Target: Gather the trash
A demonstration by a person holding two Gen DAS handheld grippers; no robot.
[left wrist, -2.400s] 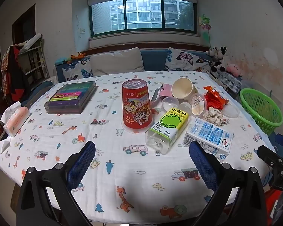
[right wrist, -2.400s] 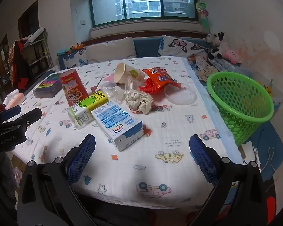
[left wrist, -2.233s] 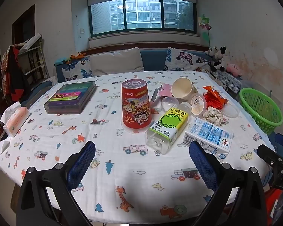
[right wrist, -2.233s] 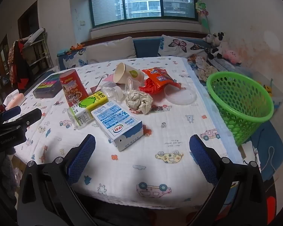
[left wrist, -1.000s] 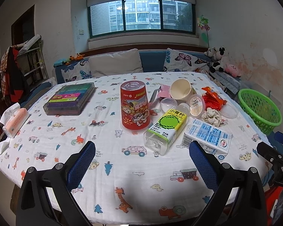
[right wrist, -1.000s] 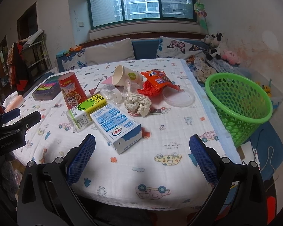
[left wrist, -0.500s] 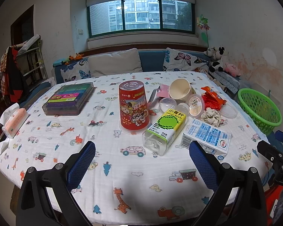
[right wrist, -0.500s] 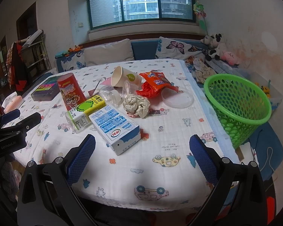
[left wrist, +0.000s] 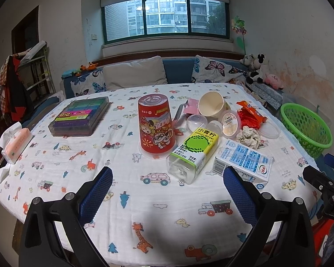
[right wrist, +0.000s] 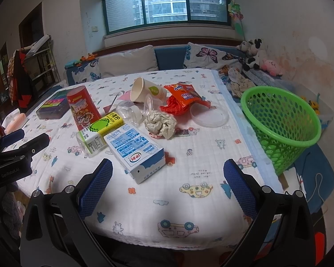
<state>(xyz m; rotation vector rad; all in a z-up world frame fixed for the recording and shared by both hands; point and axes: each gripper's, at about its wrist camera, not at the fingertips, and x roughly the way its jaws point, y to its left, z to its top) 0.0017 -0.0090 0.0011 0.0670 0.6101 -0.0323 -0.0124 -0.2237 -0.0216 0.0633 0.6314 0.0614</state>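
Observation:
Trash lies on the table's right half: a blue-white milk carton (right wrist: 135, 150) on its side, a clear bottle with a green-yellow label (right wrist: 100, 131), a crumpled paper ball (right wrist: 160, 123), an orange snack wrapper (right wrist: 182, 100), a tipped paper cup (right wrist: 144, 91), a clear lid (right wrist: 209, 115) and a small yoghurt cup (left wrist: 230, 122). A green mesh basket (right wrist: 280, 120) stands off the table's right edge. My right gripper (right wrist: 167, 184) is open, just short of the carton. My left gripper (left wrist: 167, 187) is open near the front edge, before the bottle (left wrist: 194, 153).
An upturned red cartoon cup (left wrist: 157, 126) stands mid-table. A case of coloured markers (left wrist: 80, 115) and a tissue pack (left wrist: 16, 143) lie at the left. A patterned cloth (left wrist: 55, 155) covers the table. A sofa with cushions (left wrist: 133, 73) runs behind it.
Both grippers have drifted slightly backward and up, so the table items sit a little lower and smaller in view. Neither has taken hold of anything; both stay open.

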